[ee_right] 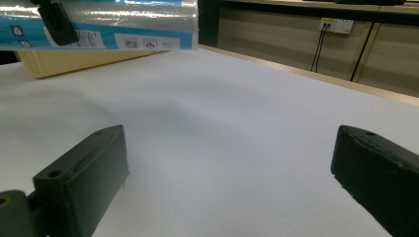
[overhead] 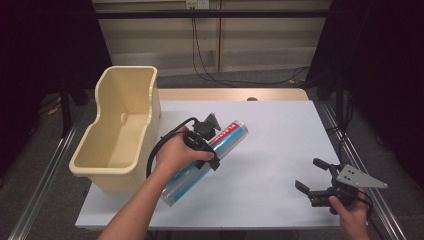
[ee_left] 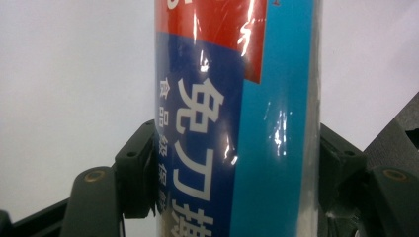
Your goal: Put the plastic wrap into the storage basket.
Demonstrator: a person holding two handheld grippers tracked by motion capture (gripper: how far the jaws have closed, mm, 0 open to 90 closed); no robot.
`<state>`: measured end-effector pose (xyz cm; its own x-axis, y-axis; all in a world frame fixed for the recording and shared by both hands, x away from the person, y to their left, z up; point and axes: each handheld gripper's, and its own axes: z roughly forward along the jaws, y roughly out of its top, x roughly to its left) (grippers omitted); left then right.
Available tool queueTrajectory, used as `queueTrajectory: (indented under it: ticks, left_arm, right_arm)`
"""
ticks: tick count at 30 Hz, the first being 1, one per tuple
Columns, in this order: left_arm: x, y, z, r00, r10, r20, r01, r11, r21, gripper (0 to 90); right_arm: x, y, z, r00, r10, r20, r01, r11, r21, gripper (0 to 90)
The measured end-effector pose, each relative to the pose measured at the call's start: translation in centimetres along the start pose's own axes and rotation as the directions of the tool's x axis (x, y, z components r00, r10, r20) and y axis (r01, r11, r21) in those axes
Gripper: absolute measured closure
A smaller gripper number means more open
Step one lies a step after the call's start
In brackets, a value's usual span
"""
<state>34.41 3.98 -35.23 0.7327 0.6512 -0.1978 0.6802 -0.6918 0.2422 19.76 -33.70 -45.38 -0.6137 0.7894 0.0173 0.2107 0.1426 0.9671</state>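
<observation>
Left gripper view: your left tool clamps mid-length on the cling-film roll, which looks light, stiff and slippery; right tool gapes empty.

Long cylindrical roll in glossy clear film, printed in light blue with a dark blue panel of white characters and a red band. Clamped mid-length between two black jaws, off the white table surface, lying diagonally, far end toward upper right, just beside the cream bin.
</observation>
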Motion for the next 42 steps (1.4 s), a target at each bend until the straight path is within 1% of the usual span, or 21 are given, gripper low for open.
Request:
queueTrajectory:
  ticks: [3, 7, 9, 13, 16, 17, 18, 22, 23, 28, 31, 33, 35, 37, 40, 41, 42]
  left_arm:
    - [0.4, -0.2, -0.8, 0.9997, -0.022, 0.005, 0.022, 0.9997, -0.012, 32.1]
    - [0.9, -0.4, -1.8, 0.9986, -0.053, -0.001, 0.053, 0.9984, -0.02, 32.1]
    - [1.1, -0.5, -2.3, 0.9981, -0.061, -0.005, 0.061, 0.9979, -0.02, 32.1]
    - [1.5, -0.6, -3.4, 0.9958, -0.091, -0.006, 0.091, 0.9955, -0.027, 32.1]
    - [1.9, -0.6, -4.1, 0.9941, -0.108, -0.01, 0.107, 0.9936, -0.034, 32.1]
    - [2.1, -0.7, -4.5, 0.9933, -0.115, -0.015, 0.114, 0.9925, -0.044, 32.1]
    - [2.2, -0.7, -4.8, 0.9931, -0.116, -0.014, 0.115, 0.9924, -0.042, 32.1]
    - [2.7, -1.0, -6.1, 0.989, -0.147, -0.017, 0.146, 0.9874, -0.062, 32.1]
    - [2.9, -1.1, -6.5, 0.9882, -0.152, -0.021, 0.15, 0.9869, -0.058, 32.1]
    - [3.6, -1.5, -7.9, 0.9833, -0.181, -0.024, 0.179, 0.9815, -0.07, 32.1]
    - [4.1, -1.9, -8.8, 0.9778, -0.208, -0.026, 0.205, 0.9755, -0.079, 32.1]
    - [4.5, -2.3, -9.5, 0.9724, -0.231, -0.03, 0.228, 0.9695, -0.091, 32.0]
    - [4.8, -2.6, -9.9, 0.9687, -0.245, -0.039, 0.241, 0.966, -0.095, 32.1]
    - [5.1, -2.9, -10.4, 0.9634, -0.264, -0.048, 0.258, 0.9612, -0.097, 32.0]
    - [5.7, -3.5, -11.1, 0.9549, -0.293, -0.046, 0.288, 0.9521, -0.104, 32.1]
    - [5.8, -3.7, -11.2, 0.9524, -0.301, -0.051, 0.294, 0.9493, -0.112, 32.0]
    - [6.0, -3.9, -11.4, 0.9499, -0.308, -0.055, 0.3, 0.9475, -0.109, 32.1]
  right_arm:
    - [0.1, 0.0, 0.0, 1.0, 0.002, -0.003, -0.002, 1.0, -0.001, 0.6]
    - [0.2, 0.0, 0.1, 1.0, 0.0, -0.008, 0.0, 1.0, -0.002, 0.6]
    - [0.2, 0.1, 0.1, 1.0, 0.0, -0.008, 0.0, 1.0, -0.003, 0.6]
    - [0.2, 0.0, 0.1, 1.0, -0.002, -0.008, 0.002, 1.0, -0.002, 0.5]
    - [0.2, 0.0, 0.1, 1.0, -0.002, -0.009, 0.002, 1.0, -0.002, 0.6]
    - [0.2, 0.0, 0.1, 1.0, -0.002, -0.008, 0.002, 1.0, -0.002, 0.6]
    - [0.2, 0.0, 0.1, 1.0, -0.002, -0.009, 0.002, 1.0, -0.002, 0.6]
    - [0.2, 0.0, 0.1, 1.0, 0.001, -0.008, -0.001, 1.0, -0.004, 0.6]
    - [0.2, 0.0, 0.1, 1.0, 0.0, -0.008, 0.0, 1.0, -0.003, 0.5]
    - [0.2, 0.0, 0.1, 1.0, -0.002, -0.01, 0.002, 1.0, -0.003, 0.6]
    - [0.2, 0.0, 0.1, 1.0, 0.0, -0.009, 0.0, 1.0, -0.004, 0.5]
    - [0.2, 0.0, 0.1, 1.0, -0.002, -0.009, 0.002, 1.0, -0.002, 0.6]
    - [0.2, 0.0, 0.1, 1.0, -0.002, -0.008, 0.002, 1.0, -0.003, 0.5]
    - [0.2, 0.0, 0.1, 1.0, -0.001, -0.009, 0.001, 1.0, -0.003, 0.5]
    - [0.2, 0.0, 0.1, 1.0, -0.001, -0.009, 0.001, 1.0, -0.003, 0.6]
    - [0.3, 0.0, 0.2, 1.0, 0.001, -0.008, -0.001, 1.0, -0.004, 0.6]
    - [0.3, 0.0, 0.2, 1.0, 0.001, -0.008, -0.001, 1.0, -0.003, 0.5]
